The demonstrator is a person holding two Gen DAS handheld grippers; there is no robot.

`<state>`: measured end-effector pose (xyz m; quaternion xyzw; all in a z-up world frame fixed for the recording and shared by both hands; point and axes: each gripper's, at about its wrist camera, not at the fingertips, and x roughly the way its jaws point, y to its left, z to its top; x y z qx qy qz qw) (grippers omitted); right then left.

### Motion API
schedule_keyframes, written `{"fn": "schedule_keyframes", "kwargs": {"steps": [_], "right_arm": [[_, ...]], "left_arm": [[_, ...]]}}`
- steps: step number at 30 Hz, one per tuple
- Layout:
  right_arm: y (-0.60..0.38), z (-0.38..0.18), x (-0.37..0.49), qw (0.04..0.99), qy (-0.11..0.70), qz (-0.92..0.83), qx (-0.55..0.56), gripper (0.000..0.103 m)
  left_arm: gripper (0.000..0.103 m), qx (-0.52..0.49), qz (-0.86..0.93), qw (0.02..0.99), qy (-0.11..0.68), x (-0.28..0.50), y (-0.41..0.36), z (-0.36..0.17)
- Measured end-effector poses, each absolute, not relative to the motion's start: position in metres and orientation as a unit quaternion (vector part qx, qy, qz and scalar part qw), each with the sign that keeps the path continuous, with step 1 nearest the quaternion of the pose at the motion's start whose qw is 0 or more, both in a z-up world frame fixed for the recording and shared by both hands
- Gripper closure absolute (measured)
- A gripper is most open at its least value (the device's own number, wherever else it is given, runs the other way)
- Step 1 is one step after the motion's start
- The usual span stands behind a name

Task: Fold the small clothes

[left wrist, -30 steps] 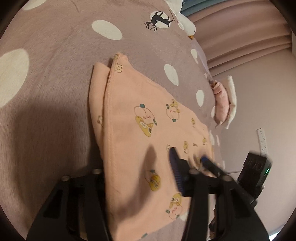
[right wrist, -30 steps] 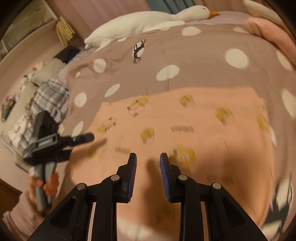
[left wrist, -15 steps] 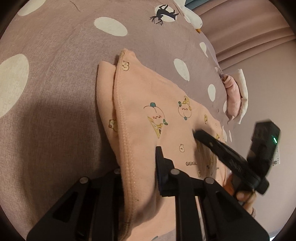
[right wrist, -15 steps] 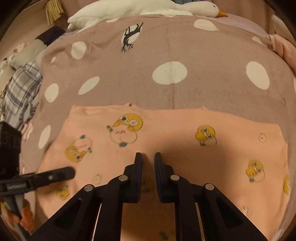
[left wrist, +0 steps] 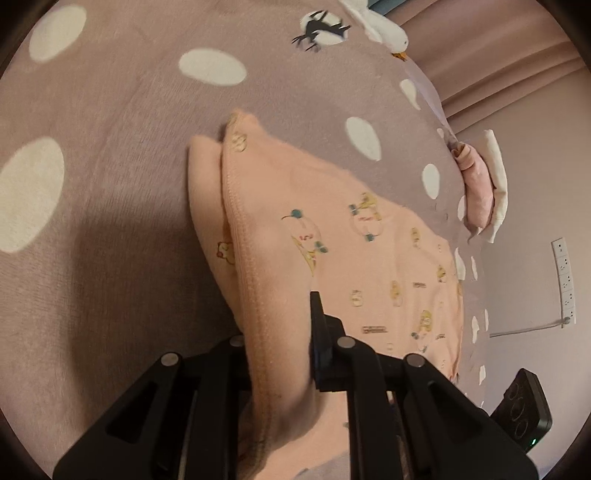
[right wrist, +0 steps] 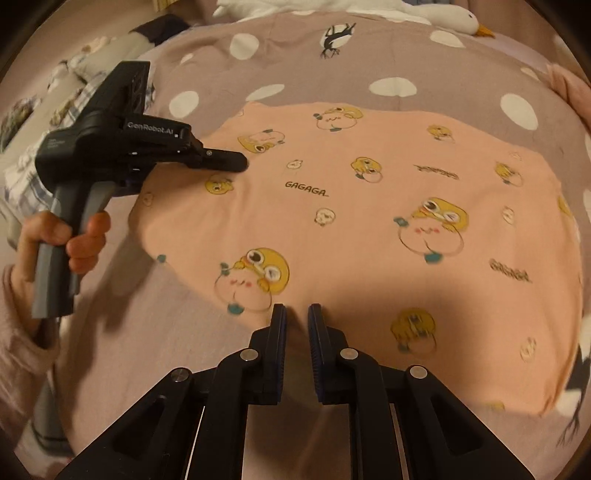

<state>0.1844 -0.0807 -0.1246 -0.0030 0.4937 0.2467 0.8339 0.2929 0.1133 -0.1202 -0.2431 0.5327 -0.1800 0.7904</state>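
With both grippers down at the bed, entry as follows.

1. Garment: peach baby garment [right wrist: 369,206] with yellow cartoon prints and "GAGAGA" lettering lies spread on the mauve blanket [left wrist: 110,184] with white dots. It sits mid-bed, its long edges running across the right wrist view. In the left wrist view 1 end is lifted into a ridge, with a 2nd layer of the same cloth showing beside the stitched hem.

2. Left gripper [left wrist: 277,317]: jaws have just been closing and are now almost together, with the hemmed end of the garment bunched between them. The cloth rises from the blanket into the grip. Only 1 finger is visible; the other is hidden behind the fabric. A hand [right wrist: 62,236] in a pale pink sleeve holds its handle.

3. Right gripper [right wrist: 296,314]: jaws have just been closing; a narrow slit remains between the 2 pads. The tips are at the near edge of the garment, in shadow. Whether cloth is pinched in the slit cannot be told.

4. Surroundings: white goose plush [right wrist: 443,11] at the far end of the bed; a folded pink bundle [left wrist: 476,192] at the blanket's right edge; plaid fabric [right wrist: 22,184] beyond the left side.
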Motion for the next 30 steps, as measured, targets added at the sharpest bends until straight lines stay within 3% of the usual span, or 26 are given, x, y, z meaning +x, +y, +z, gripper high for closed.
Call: {"fn": "schedule_keyframes", "kwargs": {"steps": [9, 16, 19, 23, 25, 30], "right_arm": [[-0.140, -0.104, 0.193, 0.861, 0.445, 0.219, 0.116, 0.087], [-0.185, -0.103, 0.198, 0.868, 0.419, 0.185, 0.194, 0.087], [-0.202, -0.106, 0.199, 0.864, 0.417, 0.173, 0.224, 0.087], [-0.225, -0.115, 0.195, 0.852, 0.418, 0.167, 0.268, 0.087], [-0.235, -0.121, 0.194, 0.844, 0.420, 0.160, 0.293, 0.079], [-0.245, -0.128, 0.195, 0.822, 0.410, 0.177, 0.353, 0.076]], "left_arm": [[0.089, -0.168, -0.216, 0.813, 0.513, 0.291, 0.046, -0.056], [0.088, -0.110, -0.242, 0.805, 0.531, 0.296, -0.037, -0.053], [0.083, -0.103, -0.249, 0.789, 0.553, 0.298, -0.066, -0.067], [0.065, -0.122, -0.270, 0.757, 0.582, 0.298, -0.086, -0.086], [0.063, -0.123, -0.278, 0.754, 0.582, 0.294, -0.089, -0.087], [0.063, -0.117, -0.276, 0.773, 0.559, 0.281, -0.073, -0.076]]}}
